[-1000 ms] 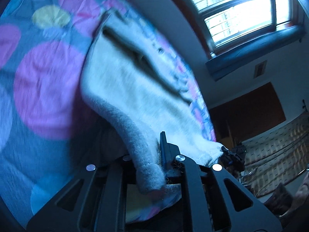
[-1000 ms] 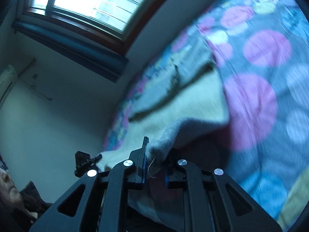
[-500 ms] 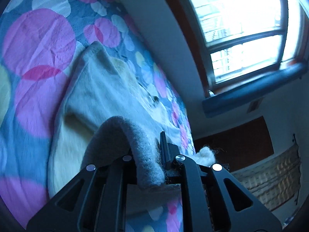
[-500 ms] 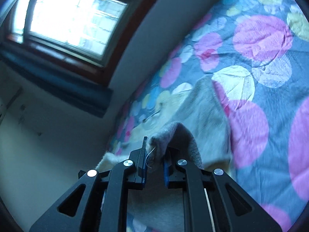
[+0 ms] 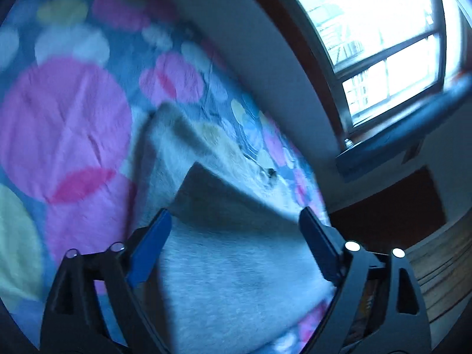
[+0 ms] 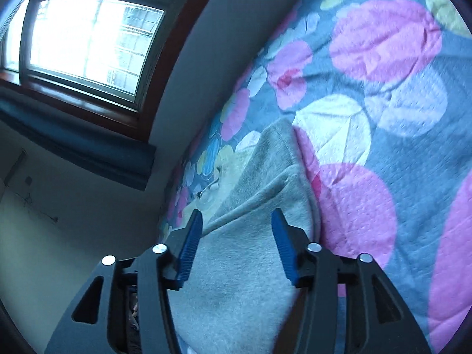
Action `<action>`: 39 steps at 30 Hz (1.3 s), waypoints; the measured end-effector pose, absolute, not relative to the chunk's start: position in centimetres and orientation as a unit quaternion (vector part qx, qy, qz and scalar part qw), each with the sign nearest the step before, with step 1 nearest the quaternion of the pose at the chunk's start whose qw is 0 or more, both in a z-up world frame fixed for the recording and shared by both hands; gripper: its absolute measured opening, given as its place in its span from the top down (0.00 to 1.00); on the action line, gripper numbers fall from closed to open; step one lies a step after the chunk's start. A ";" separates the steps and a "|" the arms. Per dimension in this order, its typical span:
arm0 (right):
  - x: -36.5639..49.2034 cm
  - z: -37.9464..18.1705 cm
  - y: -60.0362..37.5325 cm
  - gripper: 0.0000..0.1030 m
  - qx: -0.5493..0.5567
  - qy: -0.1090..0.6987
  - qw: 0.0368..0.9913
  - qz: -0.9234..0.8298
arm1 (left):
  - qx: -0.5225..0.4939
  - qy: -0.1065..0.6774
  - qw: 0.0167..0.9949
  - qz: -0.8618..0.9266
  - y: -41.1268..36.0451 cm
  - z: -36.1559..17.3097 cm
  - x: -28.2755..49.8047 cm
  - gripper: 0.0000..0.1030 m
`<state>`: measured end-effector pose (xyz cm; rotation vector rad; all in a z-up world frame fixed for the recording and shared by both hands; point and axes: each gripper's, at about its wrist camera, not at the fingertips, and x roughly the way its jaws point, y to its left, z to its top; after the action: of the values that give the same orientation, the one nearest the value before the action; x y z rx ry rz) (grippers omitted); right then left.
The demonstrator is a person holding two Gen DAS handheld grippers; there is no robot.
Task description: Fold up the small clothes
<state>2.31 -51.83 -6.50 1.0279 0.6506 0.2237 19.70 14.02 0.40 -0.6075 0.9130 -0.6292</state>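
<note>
While 1 pale grey fleece garment (image 5: 236, 265) lies folded over itself on 1 bedspread (image 5: 65, 118) patterned with pink, white and yellow circles, 2 grippers hover above it. The left gripper (image 5: 233, 221) is opening, fingers wide apart, not pressing the cloth below. The right gripper (image 6: 236, 221) is also opening, touching nothing. The garment looks soft and fuzzy, its folded edge running diagonally. 1 bright window (image 6: 88, 38) sits beyond.
</note>
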 end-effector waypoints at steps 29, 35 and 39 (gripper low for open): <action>3.5 -6.8 -50.1 0.48 0.421 0.348 0.835 0.074 | -0.084 0.483 0.800 -0.346 8.8 -2.7 26.7 0.09; 3.8 -6.8 -50.0 0.48 0.419 0.349 0.835 0.074 | -0.121 0.503 0.780 -0.353 9.3 -4.0 28.0 0.19; 3.9 -6.9 -50.5 0.48 0.421 0.346 0.835 0.073 | -0.125 0.477 0.796 -0.350 10.1 -2.5 27.2 0.22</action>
<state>3.86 -50.46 -6.86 0.8925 0.7331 0.1555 27.18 10.14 -2.52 -0.2695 1.0249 -0.7520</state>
